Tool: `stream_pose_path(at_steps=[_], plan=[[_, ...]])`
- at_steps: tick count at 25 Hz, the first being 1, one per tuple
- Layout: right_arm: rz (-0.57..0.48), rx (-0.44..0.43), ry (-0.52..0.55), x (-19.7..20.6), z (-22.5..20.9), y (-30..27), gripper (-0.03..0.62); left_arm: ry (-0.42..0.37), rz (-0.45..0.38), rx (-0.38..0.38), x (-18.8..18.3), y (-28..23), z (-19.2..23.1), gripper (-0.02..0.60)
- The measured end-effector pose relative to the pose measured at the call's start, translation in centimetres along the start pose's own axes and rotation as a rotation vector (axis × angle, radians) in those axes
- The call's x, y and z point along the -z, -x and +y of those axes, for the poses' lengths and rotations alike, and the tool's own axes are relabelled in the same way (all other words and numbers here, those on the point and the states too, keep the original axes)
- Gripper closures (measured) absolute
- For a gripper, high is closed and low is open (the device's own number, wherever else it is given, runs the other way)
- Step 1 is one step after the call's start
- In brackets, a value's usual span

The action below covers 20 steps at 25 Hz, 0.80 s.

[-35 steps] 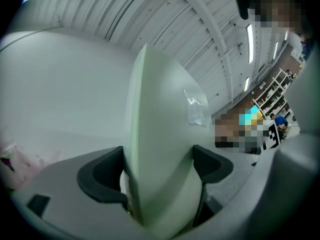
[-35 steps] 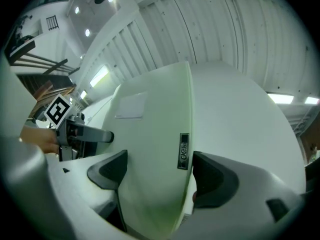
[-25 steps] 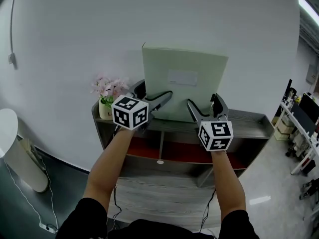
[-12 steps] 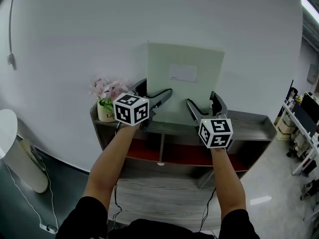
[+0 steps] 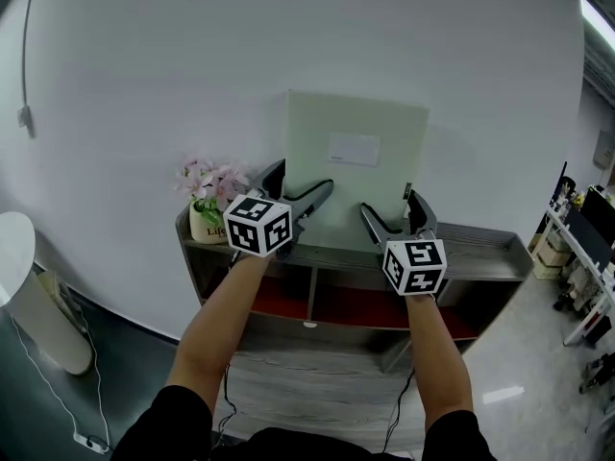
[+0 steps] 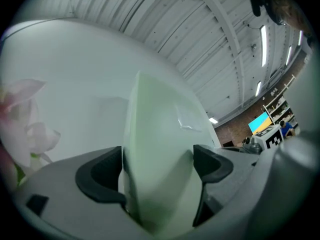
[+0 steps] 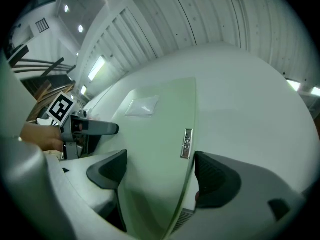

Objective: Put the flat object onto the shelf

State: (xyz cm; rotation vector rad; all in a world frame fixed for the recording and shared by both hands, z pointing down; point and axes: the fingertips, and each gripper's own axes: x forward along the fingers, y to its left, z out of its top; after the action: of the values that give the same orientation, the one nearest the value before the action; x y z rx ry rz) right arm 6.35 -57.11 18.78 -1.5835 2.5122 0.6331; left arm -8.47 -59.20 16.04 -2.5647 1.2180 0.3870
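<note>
A pale green flat board [image 5: 357,166] with a small label stands upright on the top of the grey shelf [image 5: 480,243], against the white wall. My left gripper [image 5: 300,182] holds its lower left edge, and in the left gripper view the board [image 6: 160,149] fills the gap between both pads. My right gripper [image 5: 392,209] holds the lower right edge. In the right gripper view, the board [image 7: 155,149] spans from pad to pad, with a small metal tag near its edge. The left gripper [image 7: 92,129] shows in the background there.
A pot of pink flowers [image 5: 209,192] stands at the shelf's left end, close to my left gripper. The shelf has open compartments with a red floor [image 5: 356,296] below. A white round stand [image 5: 29,291] is on the floor at the left, desks at the far right.
The board has swung from a slight tilt to square and upright against the wall. Both grippers have sunk a little lower with it.
</note>
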Motion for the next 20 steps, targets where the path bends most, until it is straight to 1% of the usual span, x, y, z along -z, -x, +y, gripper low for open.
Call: stream_pose_path(at_steps=[3, 6, 10, 14, 17, 20], plan=[[-0.001, -0.002, 0.008, -0.2, 0.1, 0.3, 0.161, -0.051, -0.035, -0.054, -1.0, 0.6, 0.0, 0.143], [-0.012, 0.016, 0.009, -0.6, -0.1, 0.8, 0.161, -0.084, -0.074, -0.102, -1.8, 1.4, -0.1, 0.143], [-0.040, 0.032, -0.001, -1.5, -0.2, 1.7, 0.161, -0.140, -0.104, -0.136, -2.8, 2.7, -1.1, 0.144], [-0.075, 0.028, -0.005, -2.7, 0.6, 3.0, 0.161, -0.159, -0.139, -0.168, -3.8, 4.5, -2.1, 0.144], [-0.107, 0.021, 0.021, -3.7, 1.6, 4.2, 0.161, -0.167, -0.153, -0.175, -4.1, 5.7, -3.1, 0.147], [-0.135, 0.018, 0.043, -4.5, 2.6, 5.6, 0.173, -0.160, -0.158, -0.174, -4.1, 7.1, -4.1, 0.177]])
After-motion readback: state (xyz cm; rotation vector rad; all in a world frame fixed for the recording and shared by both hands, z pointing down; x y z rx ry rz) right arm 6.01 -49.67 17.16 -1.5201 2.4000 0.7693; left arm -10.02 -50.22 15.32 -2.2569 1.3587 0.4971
